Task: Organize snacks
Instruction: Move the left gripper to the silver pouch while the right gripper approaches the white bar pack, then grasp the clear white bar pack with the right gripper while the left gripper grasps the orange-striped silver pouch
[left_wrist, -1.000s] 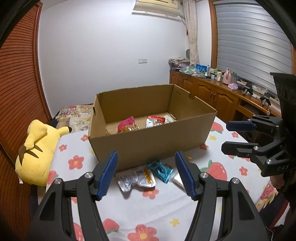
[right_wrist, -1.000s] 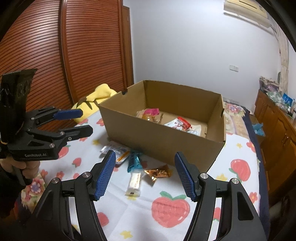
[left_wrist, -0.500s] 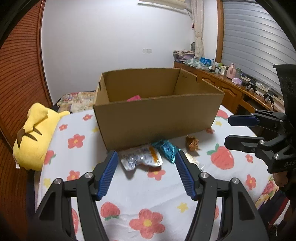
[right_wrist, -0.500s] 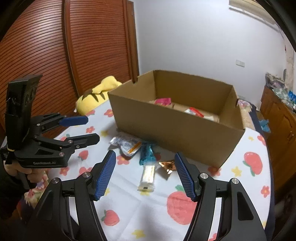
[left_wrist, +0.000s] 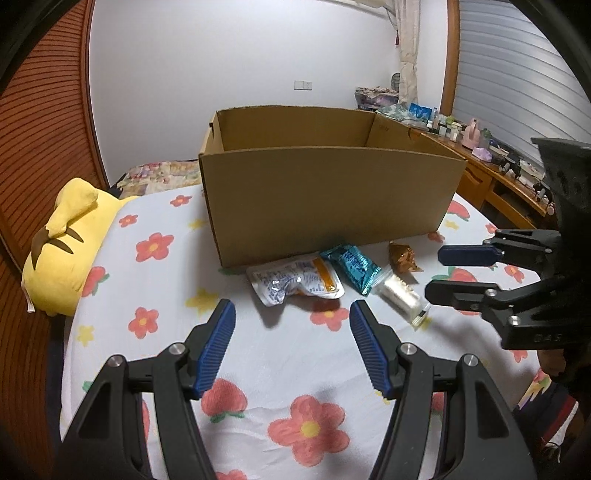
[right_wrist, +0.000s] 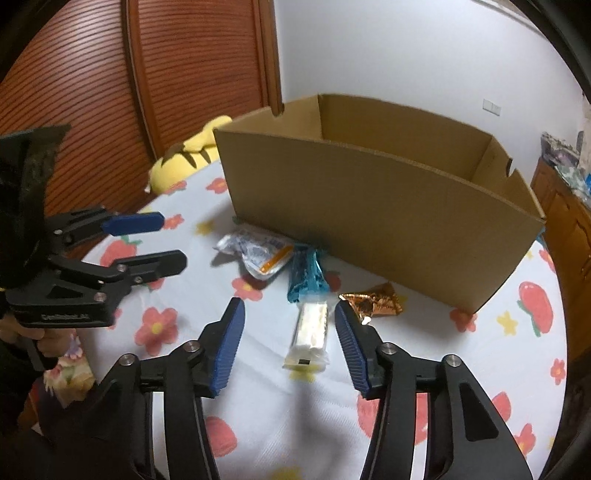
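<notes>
Left gripper (left_wrist: 291, 341) and right gripper (right_wrist: 288, 341) both spread wide, empty, above four snack packets (left_wrist: 297, 282) lying before cardboard box (left_wrist: 332, 192)

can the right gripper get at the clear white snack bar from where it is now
Probably yes: the right gripper is open, the clear white snack bar lies flat between its fingers, and only its far end is under the teal packet.

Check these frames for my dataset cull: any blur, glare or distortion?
Left wrist view: sharp; fisheye bends the cardboard box rim; glare on the white pouch. Right wrist view: the left gripper is motion-smeared, the clear-wrapped bar soft; dark vignette in the corners.
</notes>
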